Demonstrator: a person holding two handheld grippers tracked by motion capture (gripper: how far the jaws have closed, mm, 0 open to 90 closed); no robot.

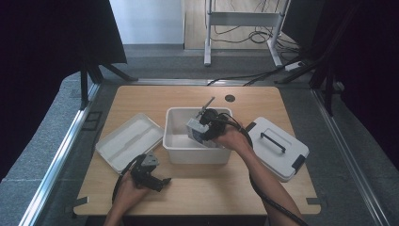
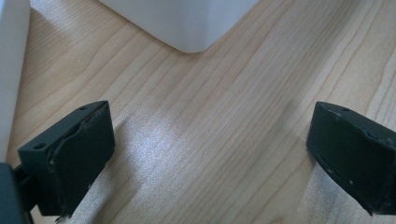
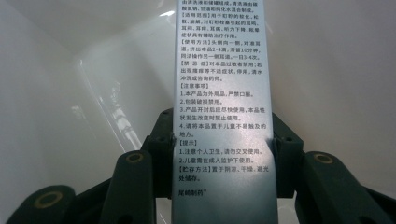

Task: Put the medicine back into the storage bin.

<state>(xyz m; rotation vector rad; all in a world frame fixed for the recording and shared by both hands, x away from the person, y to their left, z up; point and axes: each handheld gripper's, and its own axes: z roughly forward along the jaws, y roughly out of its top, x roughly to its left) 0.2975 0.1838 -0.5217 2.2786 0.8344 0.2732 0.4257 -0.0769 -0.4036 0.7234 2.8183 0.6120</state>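
White bin (image 1: 197,153) sits mid-table from up high, and your right gripper (image 1: 203,127) is dipped into it from 3 o'clock, with a box (image 1: 195,130) showing at its tip inside the bin. Your left gripper (image 1: 153,176) rests on the table (image 1: 211,188) at about 7 o'clock of the bin, just off its near-left corner. A tray (image 1: 128,140) lies at 9 o'clock of the bin, a lid (image 1: 277,147) at 3 o'clock.

From the left gripper view, your gripper (image 2: 208,154) has jaws spread wide with bare wood (image 2: 210,116) between them; the bin's corner (image 2: 187,23) sits at 12 o'clock.

From the right gripper view, your jaws (image 3: 223,140) are clamped narrow on the box (image 3: 222,93), a slim carton with printed text running up to 12 o'clock, bin wall (image 3: 70,93) all around it.
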